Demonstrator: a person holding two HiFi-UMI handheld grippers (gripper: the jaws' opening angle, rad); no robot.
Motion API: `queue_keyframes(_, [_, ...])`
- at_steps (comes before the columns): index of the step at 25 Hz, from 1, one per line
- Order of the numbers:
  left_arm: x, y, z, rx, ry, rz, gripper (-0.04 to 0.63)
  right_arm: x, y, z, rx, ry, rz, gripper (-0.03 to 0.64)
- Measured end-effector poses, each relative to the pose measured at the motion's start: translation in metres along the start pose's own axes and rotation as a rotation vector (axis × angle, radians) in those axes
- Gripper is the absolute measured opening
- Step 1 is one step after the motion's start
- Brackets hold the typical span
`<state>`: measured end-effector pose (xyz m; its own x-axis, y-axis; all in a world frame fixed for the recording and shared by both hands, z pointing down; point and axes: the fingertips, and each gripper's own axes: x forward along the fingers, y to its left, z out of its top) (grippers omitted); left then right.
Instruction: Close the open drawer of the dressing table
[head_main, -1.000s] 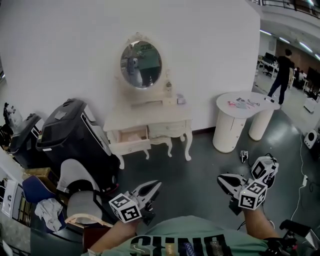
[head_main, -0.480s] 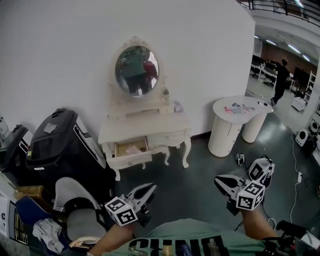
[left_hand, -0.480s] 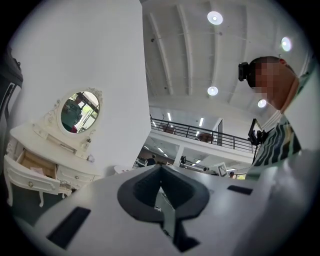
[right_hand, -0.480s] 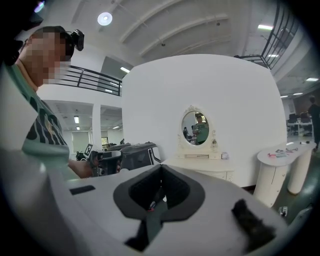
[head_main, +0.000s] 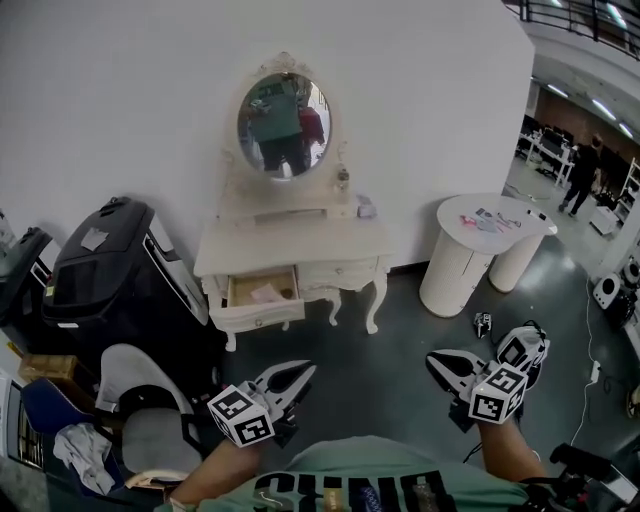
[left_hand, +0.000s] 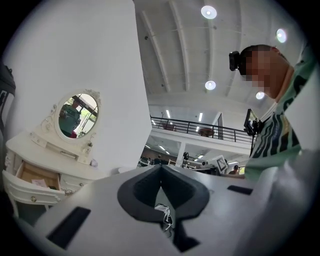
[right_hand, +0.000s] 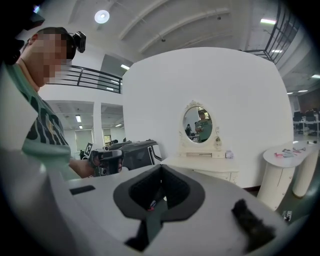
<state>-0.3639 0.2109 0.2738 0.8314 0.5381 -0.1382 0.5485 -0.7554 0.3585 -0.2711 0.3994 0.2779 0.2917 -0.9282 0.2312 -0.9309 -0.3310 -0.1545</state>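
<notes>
left claw (head_main: 303, 370): was closed tip to tip, gripped nothing | right claw (head_main: 432, 359): was closed too, empty | drawer (head_main: 258, 297): stood pulled out at left of dressing table (head_main: 300, 243), far against wall, well apart from both claws | writing: shirt (head_main: 350, 468) lettering was cut off, unreadable

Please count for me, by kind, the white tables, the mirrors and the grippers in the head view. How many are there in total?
dressing table: 1
side table: 1
mirror: 1
grippers, left gripper and right gripper: 2
Total: 5
</notes>
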Motion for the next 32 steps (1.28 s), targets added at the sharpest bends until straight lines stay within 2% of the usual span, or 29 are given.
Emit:
queue_keyframes(4, [0.032,0.009,-0.002,0.023,0.001,0.062,0.009,0.007,-0.039,0.007,-0.004,-0.018,0.068,0.011])
queue_keyframes(8, [0.072,0.011,0.006,0.041,-0.040,0.154,0.009,0.013,-0.091,0.020,-0.034,-0.013,0.154,0.012])
queue_keyframes(12, [0.117,0.008,-0.003,0.051,-0.051,0.227,0.009,0.009,-0.142,0.036,-0.048,-0.038,0.232,0.012])
queue_keyframes(18, [0.179,0.003,-0.026,0.029,-0.031,0.282,0.009,0.001,-0.204,0.027,-0.021,-0.021,0.303,0.011])
queue_keyframes(26, [0.221,0.024,-0.026,0.023,-0.001,0.295,0.009,0.007,-0.255,0.027,0.008,-0.027,0.301,0.012])
queue_keyframes(32, [0.241,0.065,-0.028,-0.006,0.010,0.229,0.009,0.031,-0.278,0.024,0.027,-0.017,0.243,0.012])
